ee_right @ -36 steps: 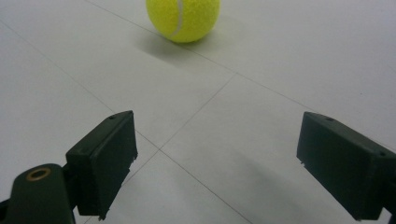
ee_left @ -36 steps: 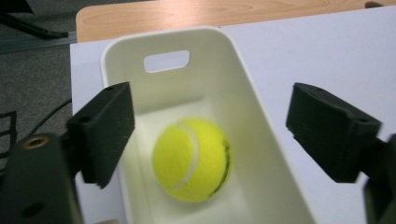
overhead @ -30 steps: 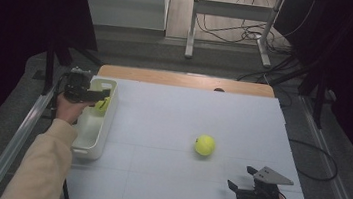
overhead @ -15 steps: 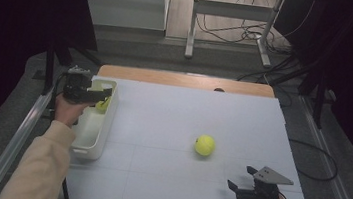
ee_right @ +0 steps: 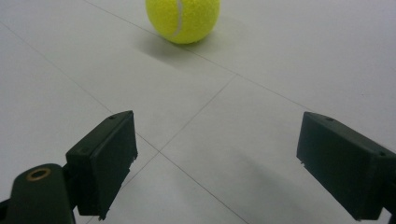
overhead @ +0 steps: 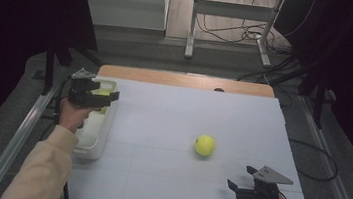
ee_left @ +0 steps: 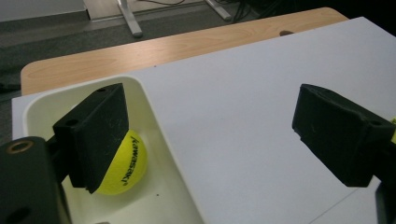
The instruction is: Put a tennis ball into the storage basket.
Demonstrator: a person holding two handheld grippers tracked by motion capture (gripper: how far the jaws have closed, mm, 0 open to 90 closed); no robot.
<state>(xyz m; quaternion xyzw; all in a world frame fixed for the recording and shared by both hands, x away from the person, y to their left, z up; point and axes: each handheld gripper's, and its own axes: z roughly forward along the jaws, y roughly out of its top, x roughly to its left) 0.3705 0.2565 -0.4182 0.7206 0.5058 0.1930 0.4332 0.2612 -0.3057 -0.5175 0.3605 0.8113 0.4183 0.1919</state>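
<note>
Loose tennis ball (overhead: pixel 205 145) out on the white mat (overhead: pixel 171 129), right of centre, well clear of every edge; in the right gripper view sits ahead of the jaws (ee_right: pixel 183 18), beyond their reach, white seam facing the camera. Likely the next one for the bin.

Round and free to roll: could skitter off toward the table's far side if nudged by one jaw before the other arrives. Could also squirt out of a pinch taken off-centre or too high on the curve, felt being springy. A slanted approach, one jaw leading, looks the most probable cause.

Second tennis ball (ee_left: pixel 122 164) already down in the white bin (overhead: pixel 90 142), resting against its near wall, black lettering showing. Little risk there, though a jaw dipping while pulling away might catch the rim and shift the bin along the mat.

Right gripper (overhead: pixel 239 190) low at the mat's near right corner, just above the surface, pointed toward the loose ball, jaws spread wide and empty; hand mostly hidden beneath it.

Left gripper (overhead: pixel 105 96) over the far end of the bin at the mat's left edge, jaws wide apart, holding nothing, one jaw above the bin and the other out over the mat. Forearm in a pale sleeve (overhead: pixel 45 170) reaching up from the bottom left.
</note>
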